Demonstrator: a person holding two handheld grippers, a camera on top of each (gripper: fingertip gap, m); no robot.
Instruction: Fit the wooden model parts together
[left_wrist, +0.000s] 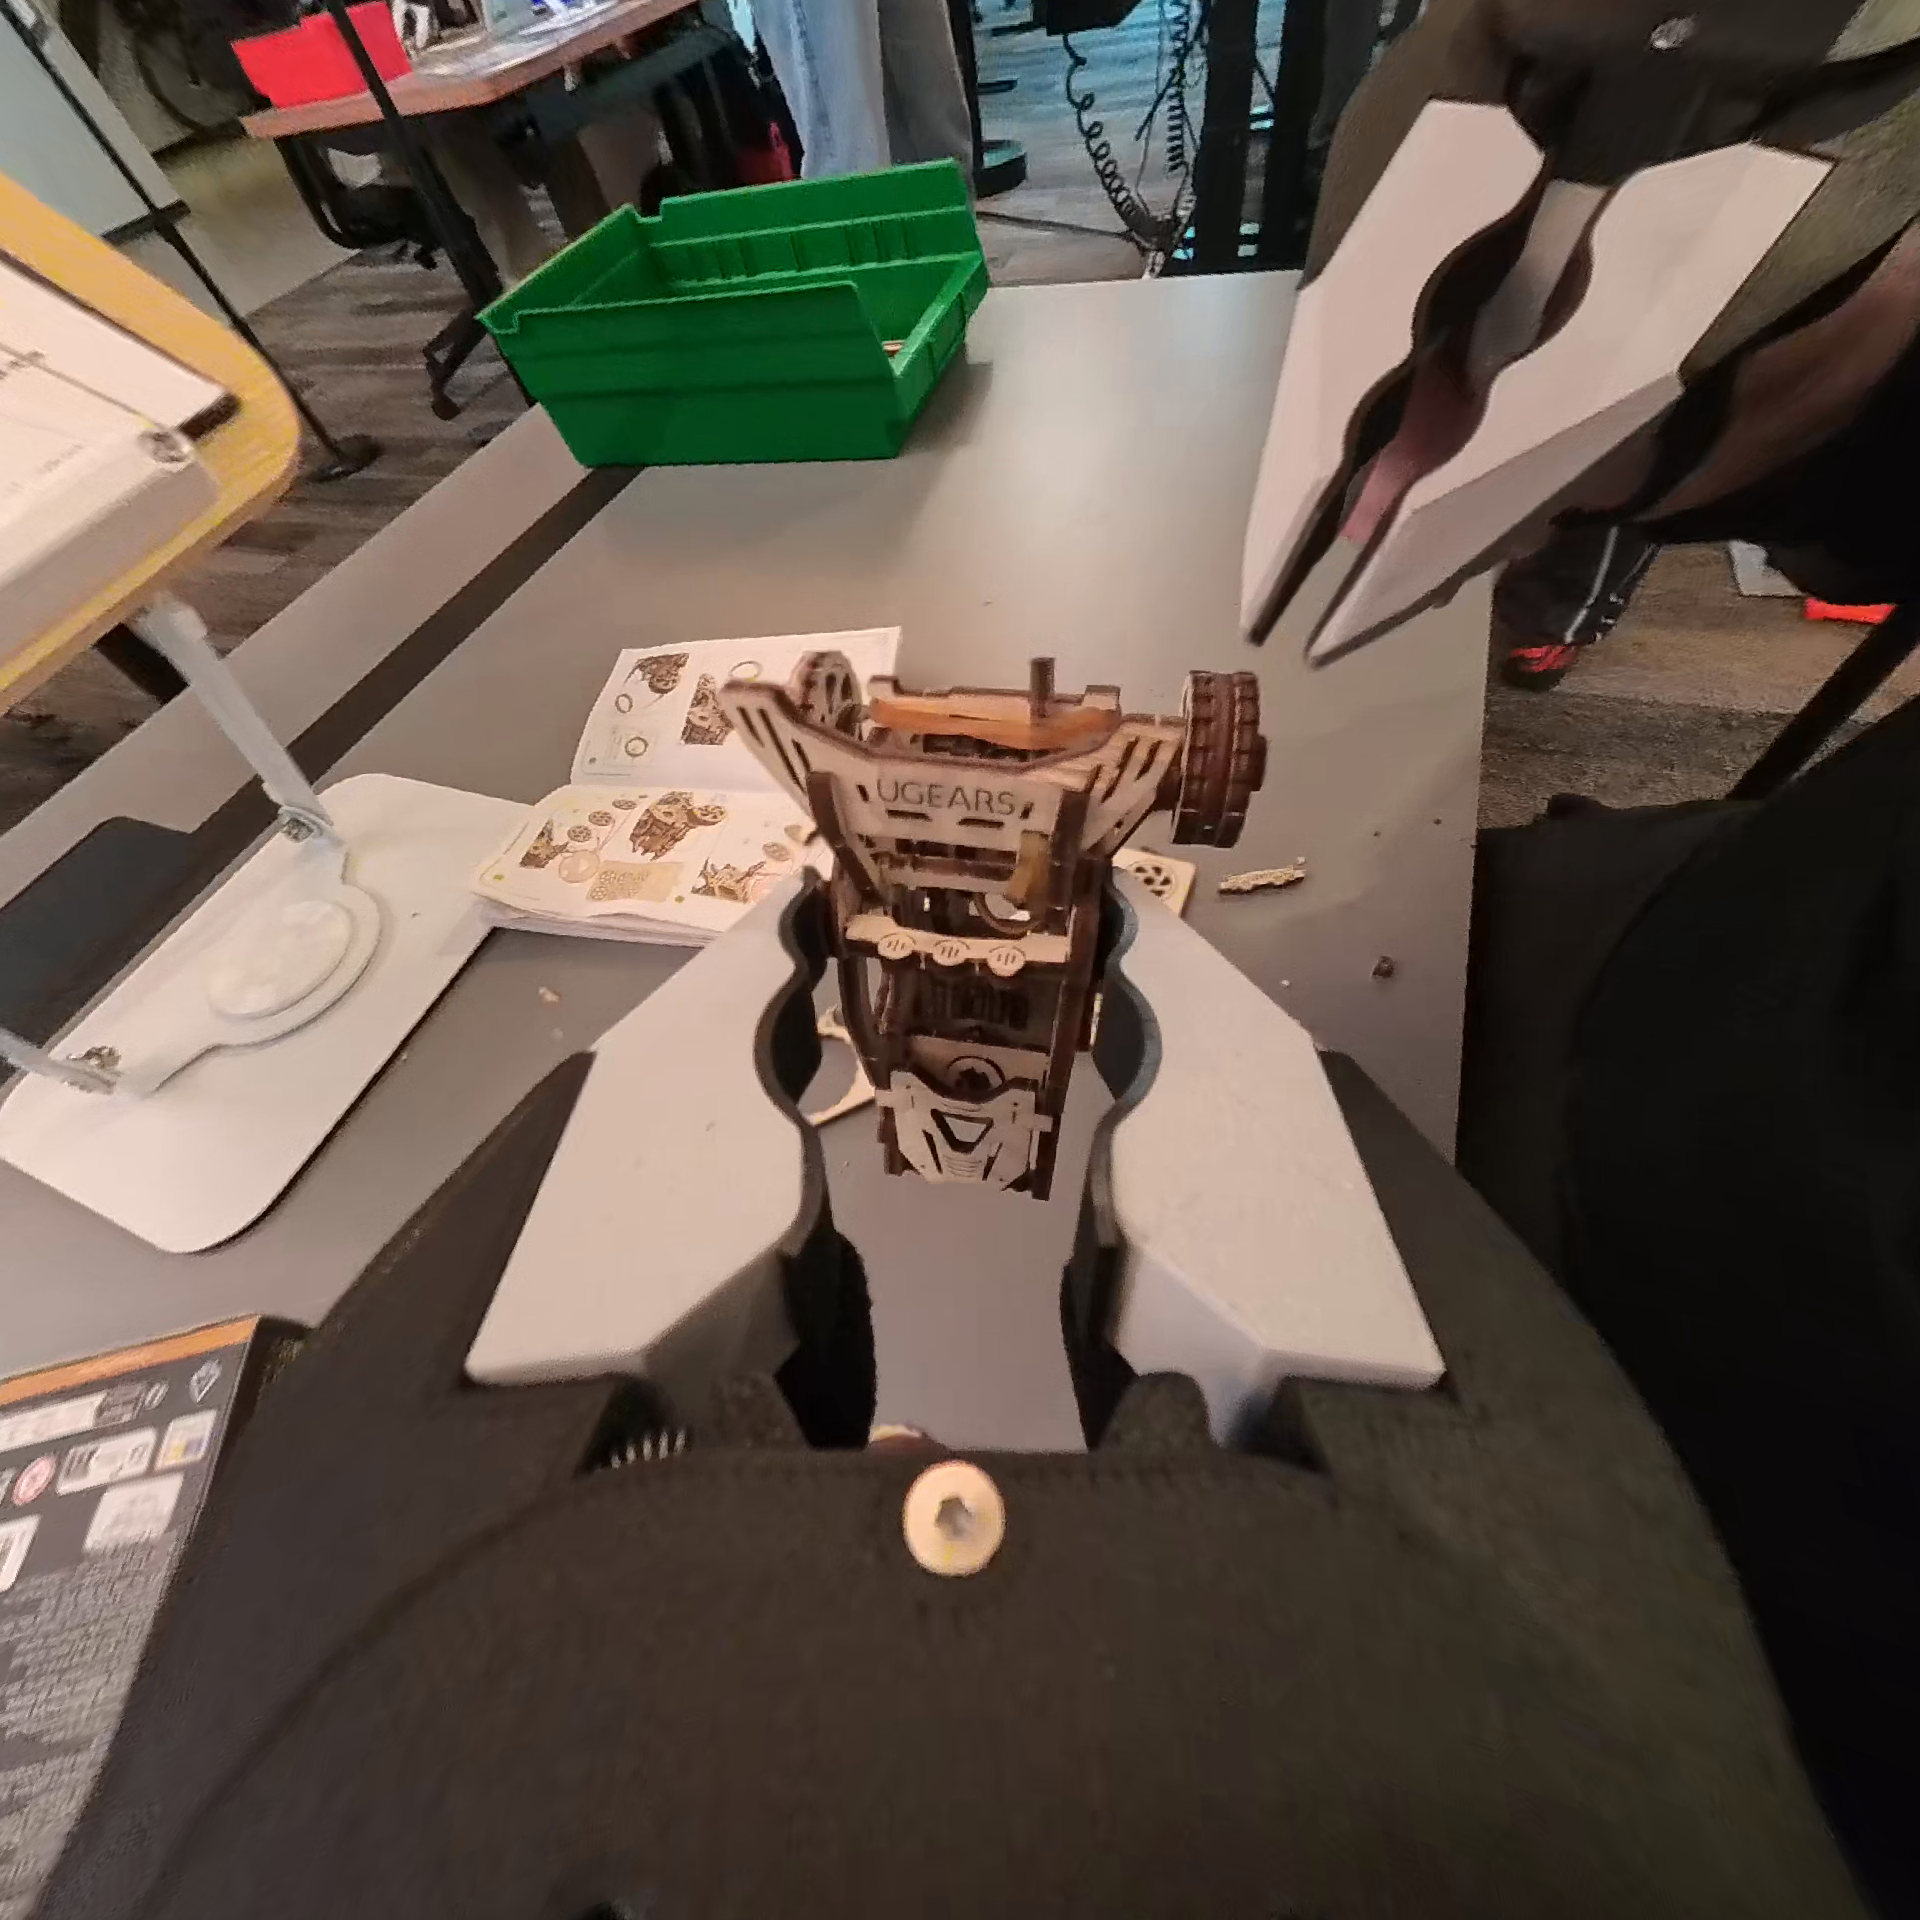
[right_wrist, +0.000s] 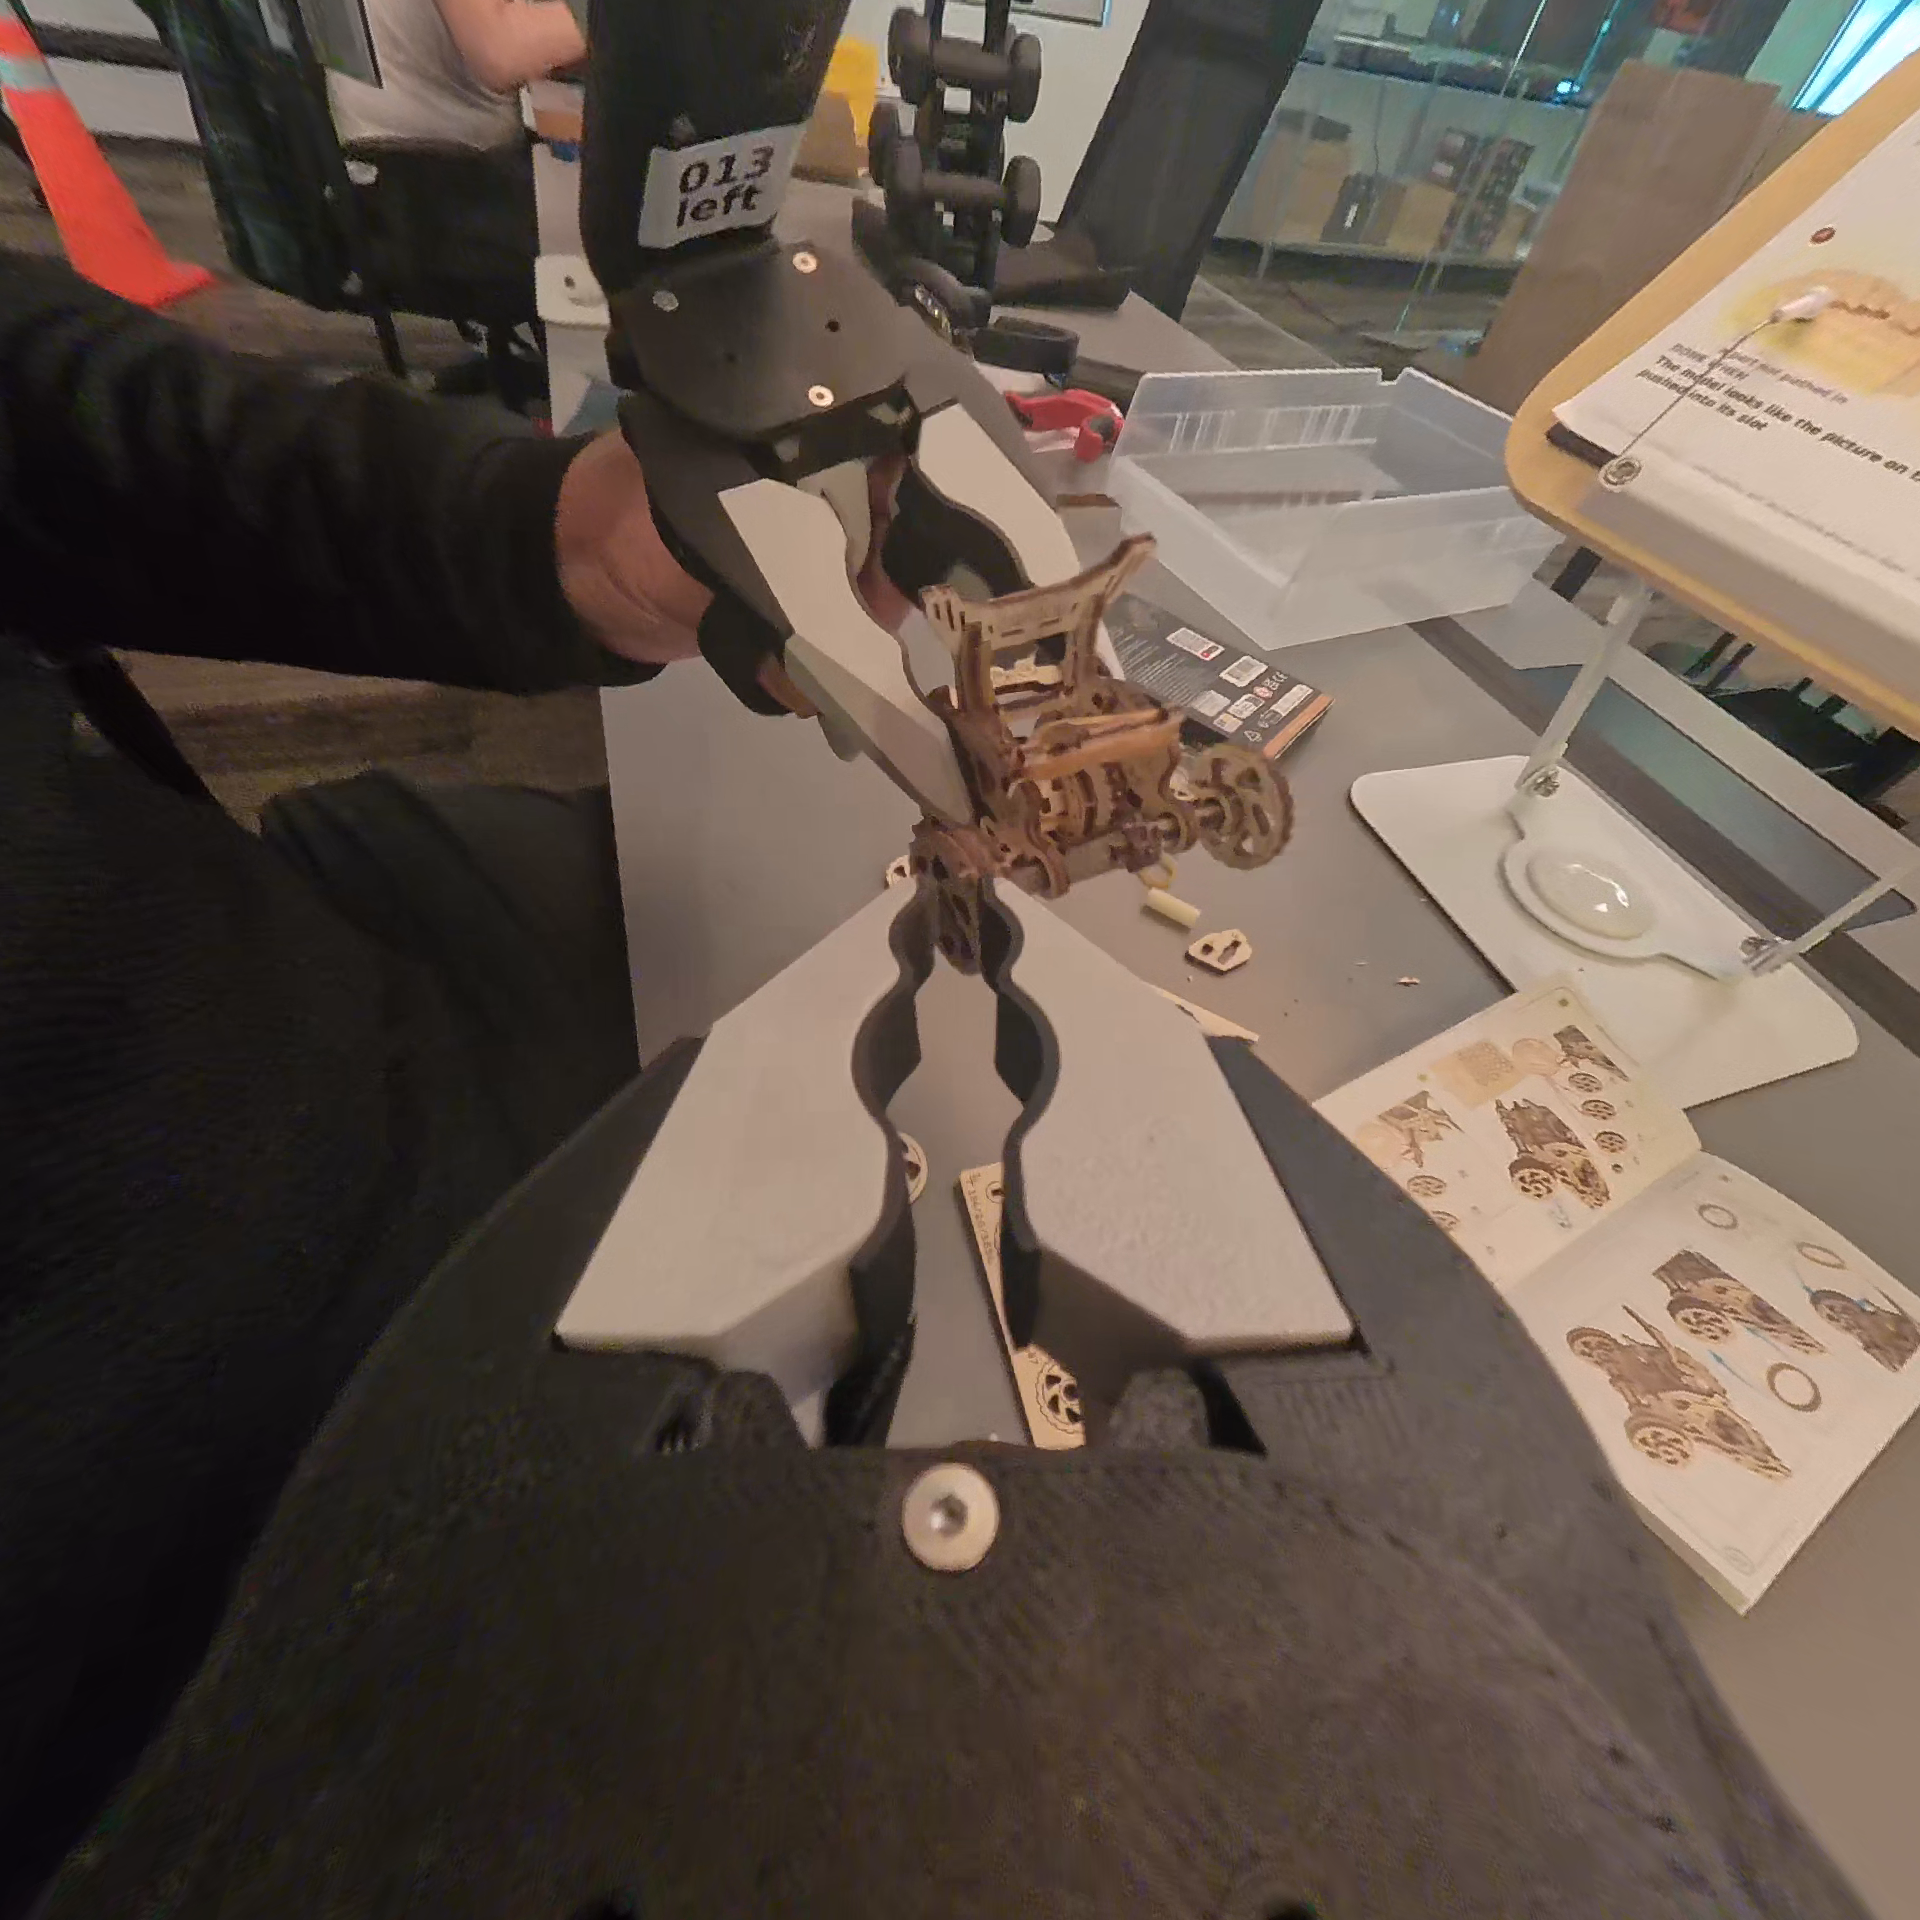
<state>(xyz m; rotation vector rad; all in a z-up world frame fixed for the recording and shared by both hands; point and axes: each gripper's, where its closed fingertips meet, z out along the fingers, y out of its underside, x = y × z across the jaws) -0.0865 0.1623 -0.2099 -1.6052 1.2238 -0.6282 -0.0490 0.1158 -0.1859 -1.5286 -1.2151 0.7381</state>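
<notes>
A partly built wooden model car is clamped between the grey fingers of my left gripper, nose toward the camera and held above the grey table. One wheel sticks out at its right on an axle. In the right wrist view the model hangs from the left gripper's finger. My right gripper is open by a narrow gap, with a model wheel showing just past its tips. From the left wrist view, the right gripper hovers just above that wheel, empty.
On the table are a green bin at the back, an open instruction booklet, a white stand base, a dark box, a clear bin, loose wooden pieces and a cut-out sheet. Across from one pair of fingers to the other is roughly 7 centimetres.
</notes>
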